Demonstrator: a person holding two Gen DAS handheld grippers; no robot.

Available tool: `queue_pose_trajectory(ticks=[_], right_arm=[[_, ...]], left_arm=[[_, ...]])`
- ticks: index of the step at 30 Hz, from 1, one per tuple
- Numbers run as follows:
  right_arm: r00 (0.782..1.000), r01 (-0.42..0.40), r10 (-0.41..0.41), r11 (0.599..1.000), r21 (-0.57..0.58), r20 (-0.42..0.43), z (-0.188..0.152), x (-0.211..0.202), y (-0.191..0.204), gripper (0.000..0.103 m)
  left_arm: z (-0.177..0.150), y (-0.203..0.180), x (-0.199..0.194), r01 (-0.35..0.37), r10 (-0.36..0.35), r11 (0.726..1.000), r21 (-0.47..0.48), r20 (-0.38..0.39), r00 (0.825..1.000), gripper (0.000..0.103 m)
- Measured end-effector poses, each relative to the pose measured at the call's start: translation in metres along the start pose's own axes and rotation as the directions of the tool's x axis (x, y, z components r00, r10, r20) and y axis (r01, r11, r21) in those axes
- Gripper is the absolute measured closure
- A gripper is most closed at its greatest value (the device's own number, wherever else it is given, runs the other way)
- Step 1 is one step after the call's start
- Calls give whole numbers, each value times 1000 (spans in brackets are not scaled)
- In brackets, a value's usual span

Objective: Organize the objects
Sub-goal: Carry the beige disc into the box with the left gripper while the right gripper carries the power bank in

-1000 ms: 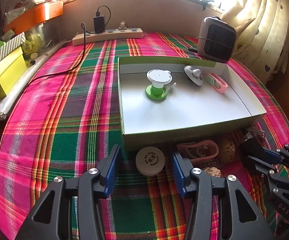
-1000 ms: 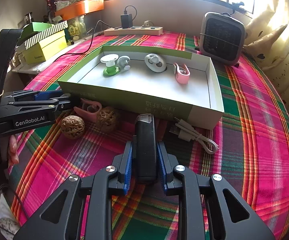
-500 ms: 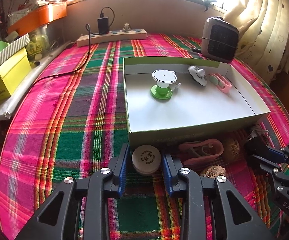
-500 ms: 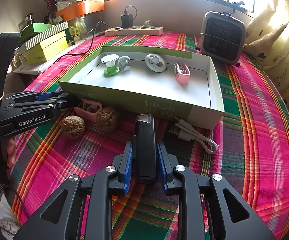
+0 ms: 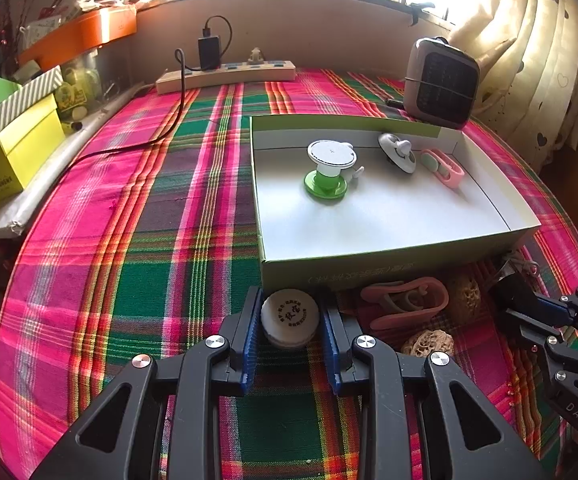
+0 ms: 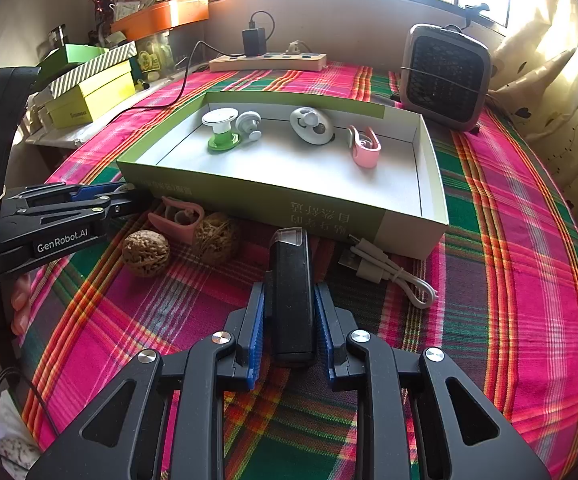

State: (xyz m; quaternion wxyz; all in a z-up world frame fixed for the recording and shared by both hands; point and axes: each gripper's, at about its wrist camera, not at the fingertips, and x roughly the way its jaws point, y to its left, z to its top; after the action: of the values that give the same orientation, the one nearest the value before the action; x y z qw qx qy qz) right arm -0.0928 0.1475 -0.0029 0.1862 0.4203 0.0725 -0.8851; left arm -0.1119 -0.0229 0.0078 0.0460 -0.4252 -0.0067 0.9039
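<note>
My left gripper (image 5: 289,312) is shut on a round white cap (image 5: 289,317) lying on the plaid cloth just in front of the green box's near wall (image 5: 369,270). My right gripper (image 6: 289,308) is shut on a black rectangular device (image 6: 292,292) that points at the box (image 6: 249,196). Inside the box are a green-and-white spool (image 5: 328,170), a grey round piece (image 5: 397,152) and a pink clip (image 5: 443,166). In front of the box lie another pink clip (image 6: 179,218), two walnuts (image 6: 146,253) and a white cable (image 6: 385,270).
A grey heater (image 6: 445,76) stands behind the box at the right. A power strip (image 5: 225,74) with a charger lies at the back. Yellow and striped boxes (image 5: 9,148) stand at the left edge. Curtains (image 5: 537,60) hang at the right.
My left gripper moved forward around the white cap and its jaws closed onto it. My right gripper stayed shut on the black device and hardly moved.
</note>
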Motion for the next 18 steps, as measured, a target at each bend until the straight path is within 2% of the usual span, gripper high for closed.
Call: queue_pose_trajectory(ticks=[18], right_arm=[[1000, 4, -5, 1000, 17, 3, 0, -2, -2, 79]], left_arm=[[-3, 1, -6, 23, -23, 1000, -8, 10, 1000, 78]])
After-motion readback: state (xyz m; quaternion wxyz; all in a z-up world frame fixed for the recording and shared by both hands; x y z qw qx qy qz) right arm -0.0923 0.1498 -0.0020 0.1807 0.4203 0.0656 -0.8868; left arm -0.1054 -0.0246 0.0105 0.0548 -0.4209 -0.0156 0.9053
